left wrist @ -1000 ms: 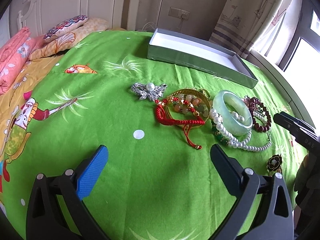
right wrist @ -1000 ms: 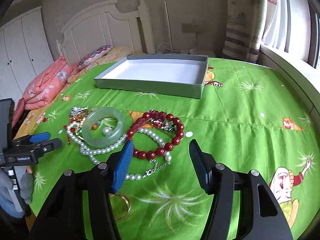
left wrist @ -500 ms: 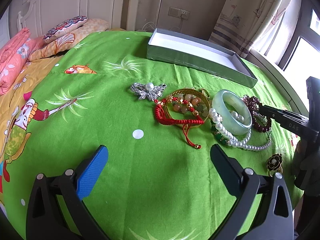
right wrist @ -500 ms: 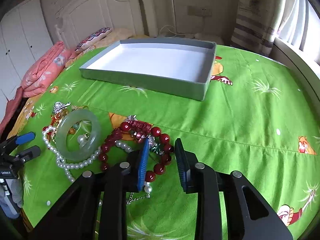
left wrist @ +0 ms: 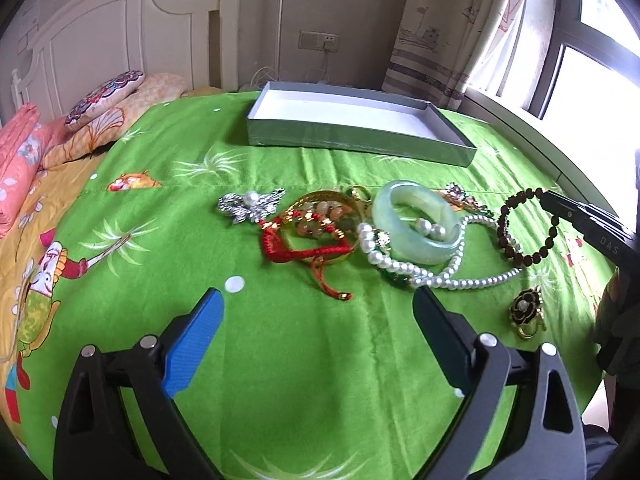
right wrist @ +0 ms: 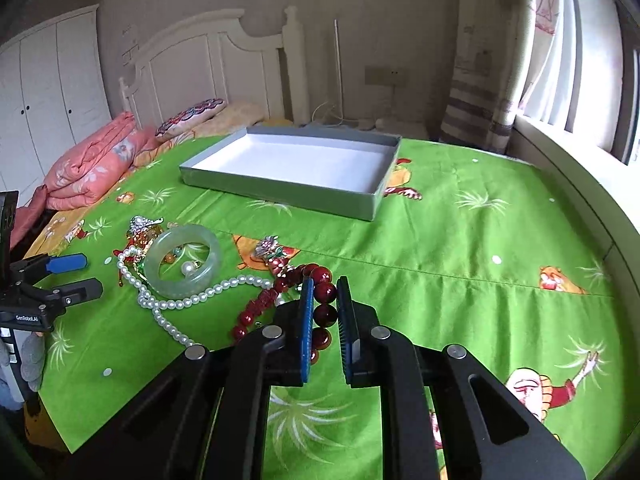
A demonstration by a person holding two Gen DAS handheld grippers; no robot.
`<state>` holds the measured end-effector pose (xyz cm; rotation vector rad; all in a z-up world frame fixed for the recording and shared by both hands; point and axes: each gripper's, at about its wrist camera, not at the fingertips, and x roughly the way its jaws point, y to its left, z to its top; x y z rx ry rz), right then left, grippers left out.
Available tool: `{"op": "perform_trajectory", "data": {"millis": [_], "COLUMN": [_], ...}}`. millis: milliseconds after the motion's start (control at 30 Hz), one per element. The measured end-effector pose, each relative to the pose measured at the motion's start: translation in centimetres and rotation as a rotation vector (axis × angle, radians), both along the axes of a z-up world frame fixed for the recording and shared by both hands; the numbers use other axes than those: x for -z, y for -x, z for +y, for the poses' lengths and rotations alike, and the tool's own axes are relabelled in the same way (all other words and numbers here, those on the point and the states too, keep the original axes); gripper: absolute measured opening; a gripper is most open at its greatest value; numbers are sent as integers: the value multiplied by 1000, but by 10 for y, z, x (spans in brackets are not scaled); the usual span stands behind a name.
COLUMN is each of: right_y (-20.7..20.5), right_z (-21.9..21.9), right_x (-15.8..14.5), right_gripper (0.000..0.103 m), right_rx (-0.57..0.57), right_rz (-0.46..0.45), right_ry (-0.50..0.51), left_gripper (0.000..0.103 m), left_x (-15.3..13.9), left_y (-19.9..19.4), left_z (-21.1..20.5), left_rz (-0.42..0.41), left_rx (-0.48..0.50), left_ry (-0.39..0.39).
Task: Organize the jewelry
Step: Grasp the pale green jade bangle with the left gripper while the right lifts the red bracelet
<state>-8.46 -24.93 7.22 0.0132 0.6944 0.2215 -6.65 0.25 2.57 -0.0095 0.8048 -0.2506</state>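
Observation:
My right gripper (right wrist: 325, 294) is shut on the dark red bead bracelet (right wrist: 325, 292) and lifts it off the green bedspread; the bracelet hangs from the gripper's tip in the left wrist view (left wrist: 520, 228). My left gripper (left wrist: 316, 312) is open and empty, low over the spread in front of the jewelry pile. The pile holds a jade bangle (left wrist: 416, 222), a pearl necklace (left wrist: 460, 278), a red cord bracelet (left wrist: 304, 250), a silver pearl brooch (left wrist: 250, 206) and a black flower ring (left wrist: 528, 310). The open grey box (right wrist: 296, 168) lies behind, white inside and empty.
Pillows (left wrist: 104, 98) and a folded pink quilt (right wrist: 92, 164) lie at the head of the bed by the white headboard (right wrist: 208, 68). A window and curtain (right wrist: 560, 60) run along the right side. The bed's edge is near the right gripper.
My right gripper closed on the red bead bracelet and raised it from the pile. My left gripper stayed open and barely moved.

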Motion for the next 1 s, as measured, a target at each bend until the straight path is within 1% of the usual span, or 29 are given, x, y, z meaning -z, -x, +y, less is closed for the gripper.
{"op": "perform_trajectory", "data": {"millis": [67, 167, 233, 267, 333, 400, 433, 533, 567, 667, 700, 767, 800, 900, 1000], "right_y": [3, 8, 11, 12, 13, 14, 13, 13, 13, 15, 15, 16, 16, 17, 17], "right_z": [-8, -12, -13, -13, -12, -12, -13, -14, -14, -13, -13, -13, -12, -12, -12], "right_x": [-2, -6, -6, -6, -7, -7, -7, -7, -7, -7, -7, -8, -8, -8, -7], "right_gripper": [14, 14, 14, 14, 14, 14, 14, 14, 14, 14, 14, 14, 14, 14, 14], "right_rx": [17, 19, 14, 13, 9, 8, 7, 6, 6, 4, 3, 5, 4, 4, 5], "right_rz": [-17, -41, -42, -43, -47, -48, -47, -46, -46, -50, -52, -57, -57, -61, -59], "right_ry": [-29, -41, -46, -51, -57, -61, -64, -71, -72, -75, -76, -77, -79, -81, -86], "left_gripper": [89, 89, 88, 85, 65, 57, 56, 53, 52, 52, 50, 35, 28, 12, 11], "left_x": [-7, -18, -21, -20, -15, -9, -7, -3, 1, 7, 9, 12, 12, 9, 7], "left_y": [-4, -18, -36, -47, -67, -81, -86, -93, -95, -91, -89, -85, -84, -81, -80], "left_z": [-11, -27, -37, -40, -47, -54, -57, -68, -72, -83, -87, -94, -96, -95, -92], "left_rz": [-10, -33, -11, 7, 49, 82, 89, 83, 94, 65, 54, 18, 4, -10, -20], "left_rx": [30, 63, 92, 103, 126, 154, 166, 198, 214, 235, 239, 226, 225, 239, 251], "left_ry": [9, -20, -19, -18, -37, -51, -65, -145, -166, -270, -308, -405, -431, -416, -412]}}
